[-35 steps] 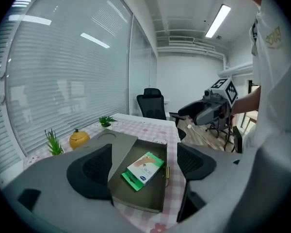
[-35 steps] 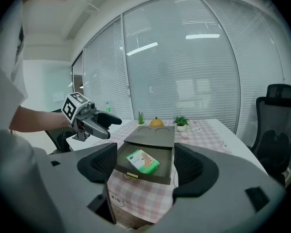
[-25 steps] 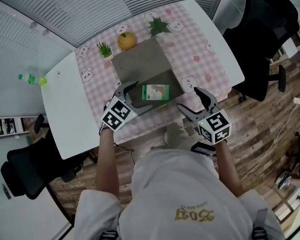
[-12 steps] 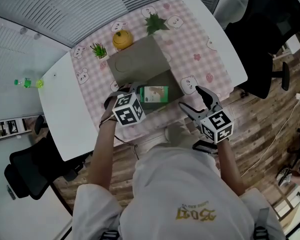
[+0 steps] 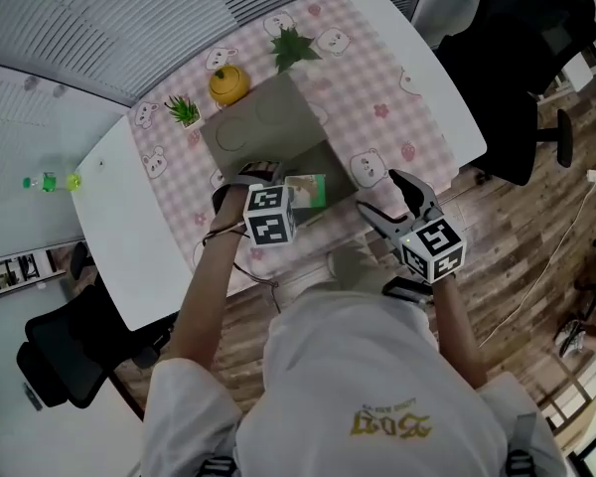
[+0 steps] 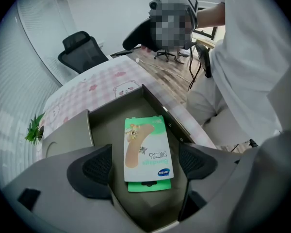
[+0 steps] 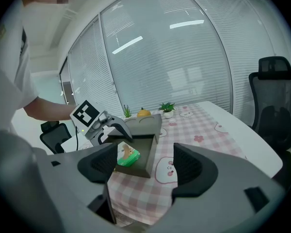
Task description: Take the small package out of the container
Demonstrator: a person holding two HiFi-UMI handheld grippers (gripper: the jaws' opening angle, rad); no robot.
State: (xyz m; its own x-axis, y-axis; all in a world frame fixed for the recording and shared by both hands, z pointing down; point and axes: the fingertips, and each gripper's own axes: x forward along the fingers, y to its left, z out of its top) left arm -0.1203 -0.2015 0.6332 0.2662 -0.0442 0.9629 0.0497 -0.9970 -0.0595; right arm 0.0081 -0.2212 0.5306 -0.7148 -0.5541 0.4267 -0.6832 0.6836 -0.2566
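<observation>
Lit brightly and evenly, cool daylight through the blinds (image 7: 184, 72), with strip glare high on them. Cast only soft shadow inside the box (image 6: 106, 130). Bent hard at the edges, with black corners in both gripper views.

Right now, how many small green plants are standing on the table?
2. The first plant stands left of the yellow ornament; the second plant stands right of it. Both are beyond the open box. A hidden third seems unlikely.
</observation>
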